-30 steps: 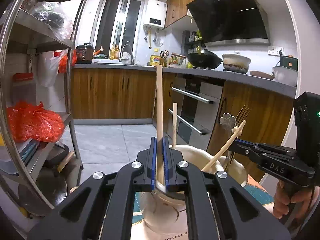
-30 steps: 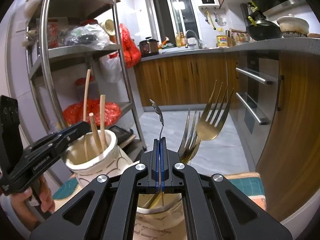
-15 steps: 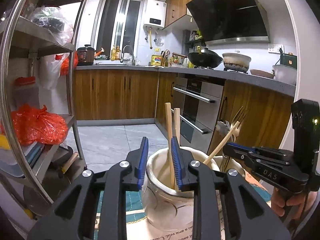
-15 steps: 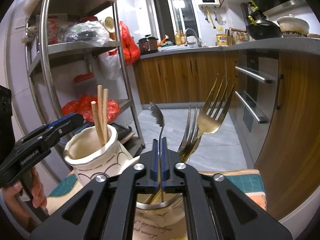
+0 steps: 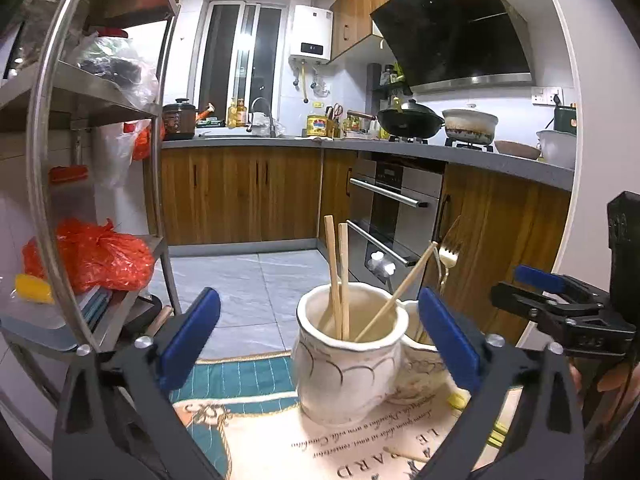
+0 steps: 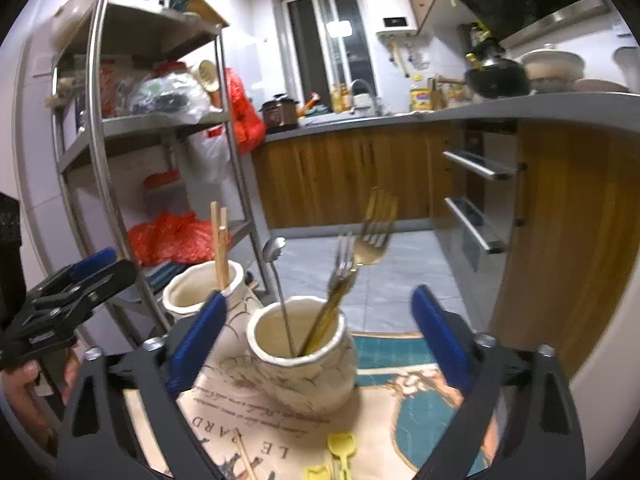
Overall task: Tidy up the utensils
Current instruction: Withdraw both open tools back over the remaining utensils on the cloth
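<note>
Two cream ceramic jars stand on a printed mat. The left jar [image 5: 348,356] holds three wooden chopsticks [image 5: 338,272]. The right jar [image 6: 304,356] holds gold forks [image 6: 374,236] and a silver spoon [image 6: 280,292]. My left gripper [image 5: 320,336] is open and empty, its blue pads either side of the left jar, pulled back. My right gripper [image 6: 316,332] is open and empty, straddling the right jar. Each gripper shows at the edge of the other's view: the right gripper [image 5: 560,300] and the left gripper [image 6: 68,292].
Yellow plastic utensils [image 6: 340,456] and a loose chopstick [image 6: 246,456] lie on the mat [image 6: 404,400] near me. A steel shelf rack [image 5: 52,184] stands at the left. Wooden cabinets and an oven [image 5: 392,216] lie beyond the table edge.
The left gripper let go of a chopstick into the left jar and opened wide. The right gripper released the spoon into the right jar and opened. Both pulled back.
</note>
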The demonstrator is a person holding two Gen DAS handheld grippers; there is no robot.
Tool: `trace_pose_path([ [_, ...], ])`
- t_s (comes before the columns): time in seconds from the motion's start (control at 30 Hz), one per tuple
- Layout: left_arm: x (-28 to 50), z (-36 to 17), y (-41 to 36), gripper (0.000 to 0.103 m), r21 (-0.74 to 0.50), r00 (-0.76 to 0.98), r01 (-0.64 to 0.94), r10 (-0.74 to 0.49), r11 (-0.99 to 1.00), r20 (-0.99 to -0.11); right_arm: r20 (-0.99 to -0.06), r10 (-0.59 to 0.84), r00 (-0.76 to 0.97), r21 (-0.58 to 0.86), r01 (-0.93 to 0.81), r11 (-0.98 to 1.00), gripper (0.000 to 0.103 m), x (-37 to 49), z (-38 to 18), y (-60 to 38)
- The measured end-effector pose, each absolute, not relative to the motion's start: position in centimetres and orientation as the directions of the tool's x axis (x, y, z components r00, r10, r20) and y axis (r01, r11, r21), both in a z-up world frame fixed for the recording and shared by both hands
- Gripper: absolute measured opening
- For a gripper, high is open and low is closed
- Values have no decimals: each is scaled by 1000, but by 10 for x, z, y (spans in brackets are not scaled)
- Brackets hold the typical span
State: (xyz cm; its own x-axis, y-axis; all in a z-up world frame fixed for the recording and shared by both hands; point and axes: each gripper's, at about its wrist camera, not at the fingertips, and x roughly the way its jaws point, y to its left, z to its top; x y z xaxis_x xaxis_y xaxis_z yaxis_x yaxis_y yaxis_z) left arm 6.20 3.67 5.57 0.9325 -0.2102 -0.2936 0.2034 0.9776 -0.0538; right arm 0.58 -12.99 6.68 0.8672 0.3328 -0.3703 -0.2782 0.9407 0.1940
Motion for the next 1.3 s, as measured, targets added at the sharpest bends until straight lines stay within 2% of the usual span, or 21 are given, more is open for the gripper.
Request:
trace_pose_path([
  [0.23,32,57,30,98,-17,913,222,-214,975,-346,-418,268,868,149,-225,963,98,-27,66,-151],
  [0.5,7,27,19,98,-16,860,261,-240,965,-450,-562,201,803,89,-183,979,98,-45,32,-166],
  [0.67,6,4,7,98,-23,820,268,-240,963,-520,-693,183,697,72,-187,980,96,-38,-5,-162],
  [0.77,8,-4,0,98,-1,806,274,-230,962,-545,-709,199,677,76,-208,975,93,-39,-14,-157],
  [0.93,10,-17,-8,98,4,783,288,-232,958,-578,-735,233,637,91,-247,965,64,-35,-20,-149],
  [1.03,10,-24,-12,98,7,769,289,-228,957,-598,-763,252,595,103,-274,956,49,-28,-26,-143],
  [1.13,12,-29,-16,98,-4,754,291,-232,957,-614,-781,258,569,95,-301,949,37,-25,-31,-136],
  [1.3,15,-36,-28,97,-2,729,279,-213,960,-650,-789,280,547,113,-319,941,28,-21,-33,-133],
])
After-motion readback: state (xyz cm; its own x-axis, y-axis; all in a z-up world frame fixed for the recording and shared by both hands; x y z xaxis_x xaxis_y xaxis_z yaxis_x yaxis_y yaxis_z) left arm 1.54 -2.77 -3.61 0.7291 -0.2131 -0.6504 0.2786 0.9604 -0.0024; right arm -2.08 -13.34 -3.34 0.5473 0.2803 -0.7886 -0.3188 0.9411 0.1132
